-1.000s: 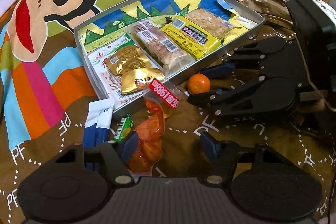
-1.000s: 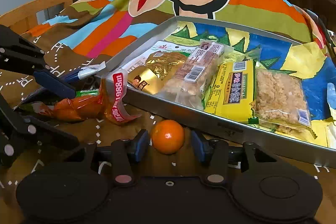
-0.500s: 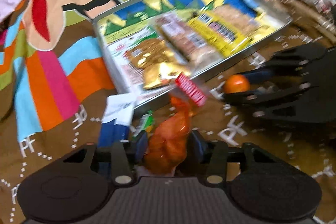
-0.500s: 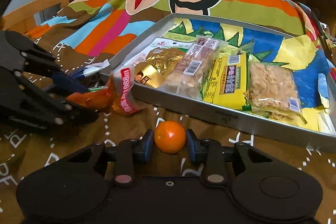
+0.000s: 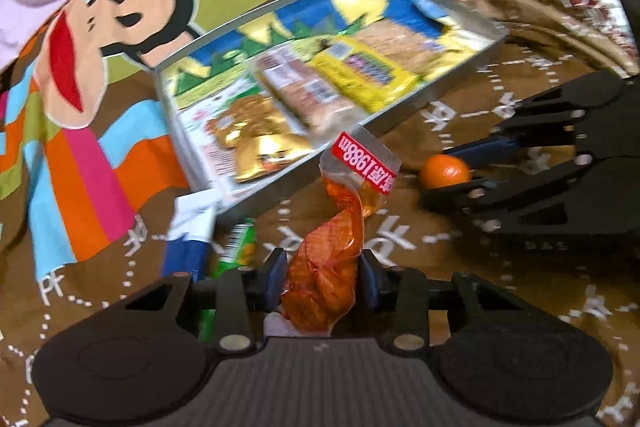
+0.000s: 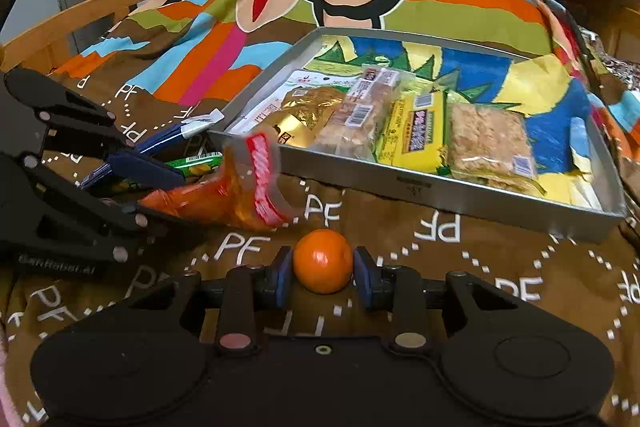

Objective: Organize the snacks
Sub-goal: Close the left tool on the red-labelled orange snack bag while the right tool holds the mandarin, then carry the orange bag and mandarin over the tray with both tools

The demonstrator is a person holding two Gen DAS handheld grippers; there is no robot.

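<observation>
A see-through orange snack packet [image 5: 324,259] with a red label sits between the pads of my left gripper [image 5: 322,277]. Its jaws are closing and the pads press on the packet's lower end, while the labelled end sticks up toward the tray. In the right wrist view the packet [image 6: 224,199] juts out of the left gripper [image 6: 160,187] above the brown cloth. My right gripper [image 6: 323,273] is shut on a small round orange [image 6: 323,259], a pad on either side. The metal tray [image 6: 420,187] lies just beyond both, holding several wrapped snacks.
A blue-and-white packet [image 5: 188,247] and a green packet [image 5: 240,243] lie on the cloth left of the tray's near corner. The tray holds gold packets [image 6: 304,119], a yellow packet [image 6: 416,131] and a rice cake [image 6: 488,143]. A wooden rail [image 6: 80,19] runs along the left.
Both grippers went from open to closed: the left took hold of the orange packet and tilted it up, the right closed on the orange and moved it slightly nearer the tray.
</observation>
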